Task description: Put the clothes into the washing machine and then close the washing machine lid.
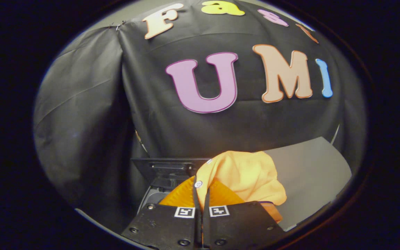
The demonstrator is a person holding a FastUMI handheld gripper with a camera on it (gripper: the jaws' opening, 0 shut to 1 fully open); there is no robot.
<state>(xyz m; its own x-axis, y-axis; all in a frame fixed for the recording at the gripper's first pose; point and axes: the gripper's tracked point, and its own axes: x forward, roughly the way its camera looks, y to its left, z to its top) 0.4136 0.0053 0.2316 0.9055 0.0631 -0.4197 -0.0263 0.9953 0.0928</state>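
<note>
Cloth (245, 173), soft and orange-yellow, is up off the table (311, 173) and hanging from the gripper (201, 199); the fingers are pinched nearly together with a fold of it between them, only a thin slit left, so the hold looks firm; a small white button (198, 184) sits on the hem just at the fingertips.

Carrying is the step in hand, by the look of it; the garment bunches to the right of and beyond the fingers, limp and creased, a thin knit or cotton that will drape and trail.

Washer (161, 173) lies just beyond and a little left of the fingers, dark and boxy, its lid (168, 165) apparently raised at the far side, a flat hard panel; the opening itself is mostly hidden behind the cloth, so how much room it gives cannot be told.

Next move calls for bringing the bundle left and forward over that opening, lowering, then parting the fingers; the loose tail on the right may snag the rim, so it wants to go in whole before the lid comes down; table to the right is smooth, pale grey.
</note>
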